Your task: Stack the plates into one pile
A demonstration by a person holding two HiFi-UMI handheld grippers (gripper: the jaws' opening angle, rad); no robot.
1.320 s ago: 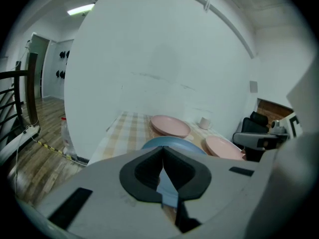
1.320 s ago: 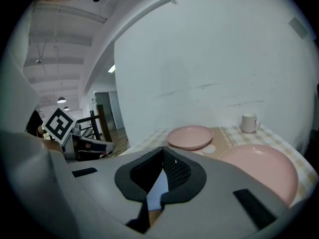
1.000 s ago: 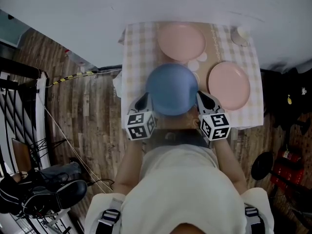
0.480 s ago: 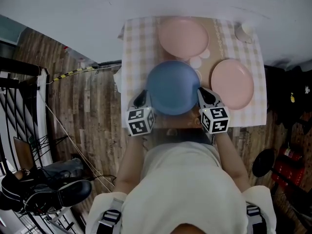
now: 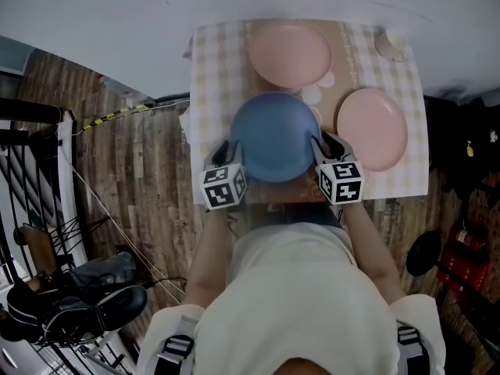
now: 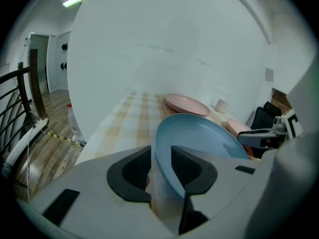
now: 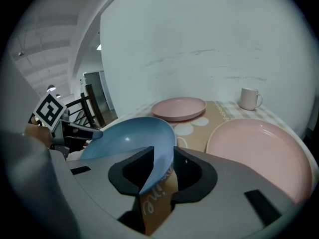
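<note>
- Left gripper and right gripper were clamped on the blue plate a second ago. Their jaws have just been opening and now stand apart, with the plate's rim loose between them.
- Grippers and plate have come down toward the table.
- Blue plate sits at the table's near edge, one gripper at each side, with the far pink plate behind it and the right pink plate beside it.

Blue plate: near rim hidden behind left tongs and right tongs in their own views. Jaws just been opening, rim between. Contact with surface untellable. Surface's near edge under person's torso. Right pink plate cut off by tongs body. Mat print partly covered, unreadable. Mug, far right corner: washed out.
</note>
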